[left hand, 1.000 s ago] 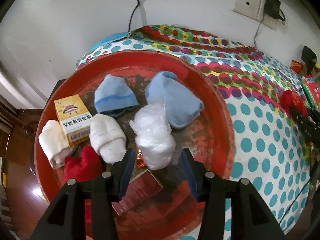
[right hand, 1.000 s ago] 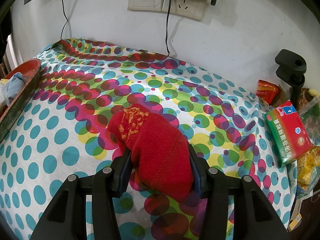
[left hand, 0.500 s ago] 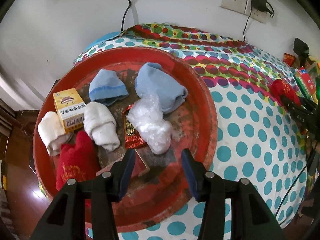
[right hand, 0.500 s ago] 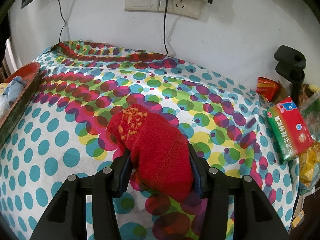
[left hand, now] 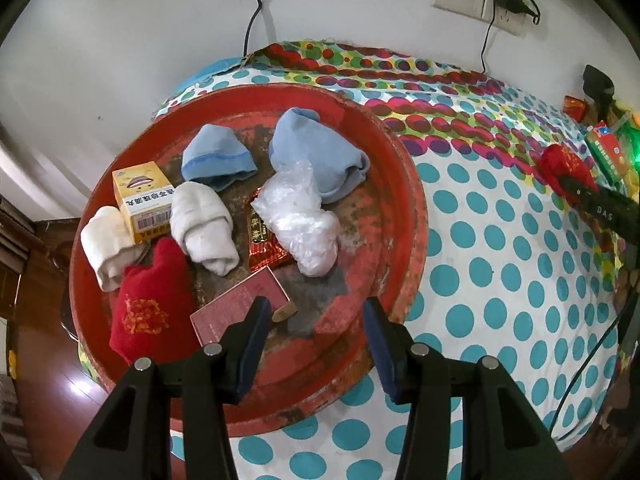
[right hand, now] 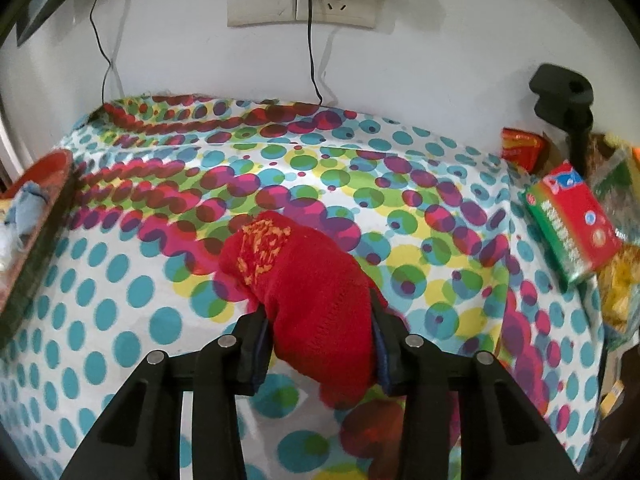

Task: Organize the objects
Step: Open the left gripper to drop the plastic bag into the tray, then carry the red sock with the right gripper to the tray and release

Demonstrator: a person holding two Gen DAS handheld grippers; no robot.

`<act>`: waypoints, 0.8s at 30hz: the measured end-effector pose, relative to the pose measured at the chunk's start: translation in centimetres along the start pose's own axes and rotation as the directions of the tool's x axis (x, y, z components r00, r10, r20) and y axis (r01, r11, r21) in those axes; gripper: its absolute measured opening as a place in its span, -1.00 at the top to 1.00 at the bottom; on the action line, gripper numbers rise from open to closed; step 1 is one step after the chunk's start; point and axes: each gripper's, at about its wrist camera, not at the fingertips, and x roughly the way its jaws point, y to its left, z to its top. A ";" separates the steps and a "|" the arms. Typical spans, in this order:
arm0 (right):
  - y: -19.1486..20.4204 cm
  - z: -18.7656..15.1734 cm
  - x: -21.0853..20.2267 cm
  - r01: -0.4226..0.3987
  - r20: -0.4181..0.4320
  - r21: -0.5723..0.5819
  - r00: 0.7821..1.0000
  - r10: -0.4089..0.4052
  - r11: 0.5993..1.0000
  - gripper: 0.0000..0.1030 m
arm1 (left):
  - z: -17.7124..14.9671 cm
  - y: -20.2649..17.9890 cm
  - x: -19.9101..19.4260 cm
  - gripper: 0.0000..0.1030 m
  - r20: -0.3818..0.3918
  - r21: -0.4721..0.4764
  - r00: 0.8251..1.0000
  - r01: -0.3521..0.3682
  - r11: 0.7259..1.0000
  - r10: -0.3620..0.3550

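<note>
A rolled red sock (right hand: 308,292) with orange stitching lies on the dotted tablecloth (right hand: 120,320). My right gripper (right hand: 318,344) has it between its pads, and the jaws are closing on it. In the left wrist view the same sock (left hand: 564,172) shows far right. My left gripper (left hand: 316,336) stands open above the near part of a round red tray (left hand: 404,216) with nothing between its fingers. The tray holds a second red sock (left hand: 148,300), two white socks (left hand: 204,228), two blue socks (left hand: 320,160), a clear plastic bag (left hand: 300,216), a yellow box (left hand: 144,200) and a dark red box (left hand: 236,308).
A red and green box (right hand: 568,220) and snack packets (right hand: 520,148) crowd the table's right edge beside a black clamp (right hand: 560,96). Wall sockets (right hand: 300,4) with cables sit behind the table. The tray's rim (right hand: 36,208) is at the far left. Wooden floor (left hand: 48,380) lies beyond the tray.
The left gripper has drawn back from the tray, bringing the second red sock and dark red box into view. The right gripper's pads have squeezed closer on the red sock.
</note>
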 end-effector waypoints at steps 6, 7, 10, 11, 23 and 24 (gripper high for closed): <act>2.0 -0.6 -0.9 -0.051 -0.004 0.007 0.999 0.051 0.999 0.27 | -0.5 0.3 -0.8 0.05 0.020 -0.012 1.000 0.015 1.000 -0.015; 2.6 -0.7 -1.1 -0.064 -0.006 0.005 0.998 0.064 0.998 0.27 | -0.7 0.4 -1.1 0.05 0.028 -0.015 1.000 0.014 1.000 -0.013; 4.4 -0.7 -1.7 -0.094 -0.003 -0.015 0.996 0.094 0.995 0.27 | -1.2 1.0 -1.8 0.05 0.038 -0.027 0.999 0.031 0.999 -0.030; 5.2 -0.7 -1.9 -0.112 -0.005 -0.024 0.994 0.112 0.993 0.27 | -1.4 1.1 -2.0 0.05 0.040 -0.031 0.999 0.034 0.999 -0.033; 17.0 0.4 -5.5 -0.300 -0.012 -0.167 0.953 0.302 0.939 0.27 | -3.4 5.8 -4.0 0.02 0.051 -0.112 0.999 -0.008 0.994 0.013; 18.1 0.5 -5.9 -0.316 -0.017 -0.178 0.948 0.318 0.932 0.27 | -3.6 6.3 -4.0 0.02 0.050 -0.122 0.999 -0.012 0.992 0.018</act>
